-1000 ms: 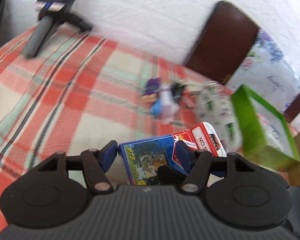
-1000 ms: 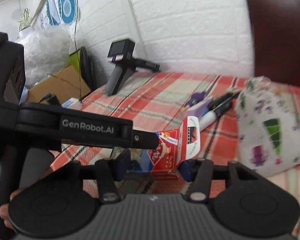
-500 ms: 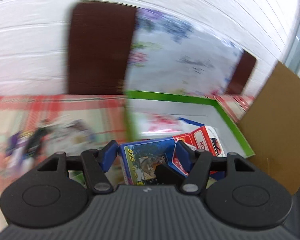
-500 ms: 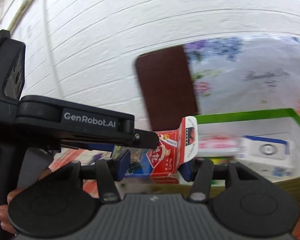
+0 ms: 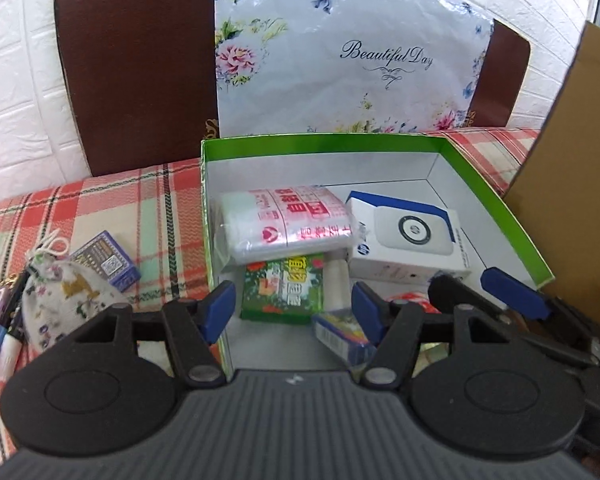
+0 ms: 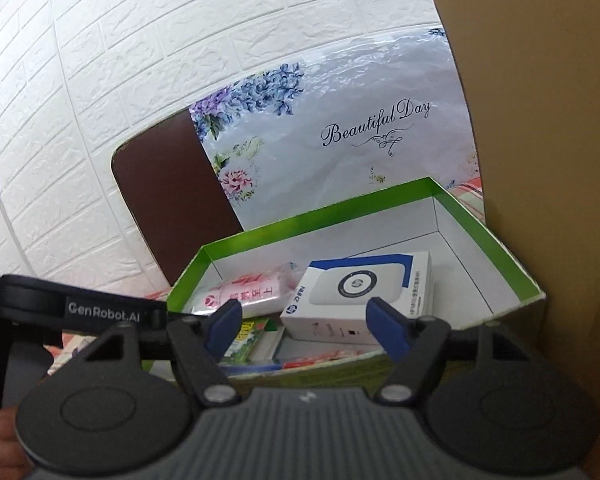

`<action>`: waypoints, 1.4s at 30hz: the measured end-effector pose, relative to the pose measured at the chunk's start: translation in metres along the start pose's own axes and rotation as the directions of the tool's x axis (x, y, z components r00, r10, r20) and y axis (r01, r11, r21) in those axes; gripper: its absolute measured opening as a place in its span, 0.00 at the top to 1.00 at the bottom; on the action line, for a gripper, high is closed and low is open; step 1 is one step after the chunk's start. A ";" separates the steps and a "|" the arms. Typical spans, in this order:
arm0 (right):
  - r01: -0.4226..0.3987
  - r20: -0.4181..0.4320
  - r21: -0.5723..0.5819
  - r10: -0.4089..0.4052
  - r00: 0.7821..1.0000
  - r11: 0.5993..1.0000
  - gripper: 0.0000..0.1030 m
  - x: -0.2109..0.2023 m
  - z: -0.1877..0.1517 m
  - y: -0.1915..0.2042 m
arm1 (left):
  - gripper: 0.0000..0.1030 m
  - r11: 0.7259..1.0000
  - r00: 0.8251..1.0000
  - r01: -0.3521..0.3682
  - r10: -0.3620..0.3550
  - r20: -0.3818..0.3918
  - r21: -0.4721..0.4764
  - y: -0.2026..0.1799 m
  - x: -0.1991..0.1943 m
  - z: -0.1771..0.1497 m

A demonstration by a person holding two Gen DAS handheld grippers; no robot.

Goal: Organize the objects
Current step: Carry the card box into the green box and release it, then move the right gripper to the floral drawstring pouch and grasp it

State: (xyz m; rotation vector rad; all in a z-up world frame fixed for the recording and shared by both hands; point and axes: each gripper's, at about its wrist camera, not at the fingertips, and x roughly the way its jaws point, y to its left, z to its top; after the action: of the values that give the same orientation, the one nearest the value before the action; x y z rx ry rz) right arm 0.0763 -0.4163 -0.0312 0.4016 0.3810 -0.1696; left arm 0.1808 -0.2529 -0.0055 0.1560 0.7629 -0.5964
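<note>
Brick wall (image 5: 16, 80) behind; cardboard sheet (image 5: 572, 168) flanks green box (image 5: 324, 144).

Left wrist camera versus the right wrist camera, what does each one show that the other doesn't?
Only the left wrist view shows the patterned pouch and small purple box on the plaid cloth, outside the green box, plus a blue card pack lying inside near the open left tongs.

Only the right wrist view shows the left tool's GenRobot.AI arm and the open right tongs.

Both show the green box holding the white HP box, the red-printed bag roll and a green packet.
</note>
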 end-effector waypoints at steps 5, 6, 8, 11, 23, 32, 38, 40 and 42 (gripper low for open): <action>-0.029 0.004 -0.015 0.029 1.000 0.999 0.31 -0.024 -0.006 0.004 | 0.35 0.998 0.998 -0.055 0.053 0.027 0.042 -0.008 -0.026 -0.013; -0.029 0.003 -0.022 0.029 1.000 0.999 0.31 -0.029 -0.009 0.006 | 0.35 0.997 0.998 -0.059 0.058 0.028 0.043 -0.008 -0.032 -0.017; -0.033 -0.008 -0.028 0.033 0.999 0.999 0.31 -0.040 -0.014 0.009 | 0.35 0.997 0.997 -0.069 0.068 0.028 0.043 -0.007 -0.041 -0.026; -0.040 -0.032 -0.041 0.039 0.999 0.998 0.31 -0.052 -0.023 0.013 | 0.35 0.995 0.995 -0.096 0.096 0.014 0.035 -0.003 -0.050 -0.040; -0.133 -0.098 -0.129 0.121 0.988 0.983 0.33 -0.076 -0.049 0.066 | 0.30 0.977 0.978 -0.209 0.210 0.015 -0.028 0.042 -0.088 -0.082; -0.228 -0.195 -0.246 0.182 0.964 0.942 0.38 -0.071 -0.076 0.118 | 0.29 0.938 0.959 -0.282 0.273 -0.074 -0.203 0.117 -0.093 -0.126; -0.271 -0.236 -0.368 0.192 0.952 0.890 0.38 -0.051 -0.087 0.157 | 0.29 0.912 0.957 -0.290 0.284 -0.065 -0.289 0.150 -0.102 -0.135; -0.275 -0.238 -0.399 0.191 0.952 0.875 0.38 -0.039 -0.085 0.169 | 0.29 0.905 0.957 -0.288 0.284 -0.059 -0.314 0.160 -0.104 -0.136; -0.270 -0.233 -0.431 0.183 0.955 0.861 0.38 -0.023 -0.080 0.180 | 0.29 0.899 0.957 -0.287 0.285 -0.056 -0.332 0.168 -0.105 -0.136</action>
State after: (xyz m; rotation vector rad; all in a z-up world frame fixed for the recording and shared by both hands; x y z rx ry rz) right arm 0.0708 -0.2179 -0.0278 -0.0121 0.5379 0.1932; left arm 0.1331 -0.0206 -0.0439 -0.0477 0.8189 -0.1787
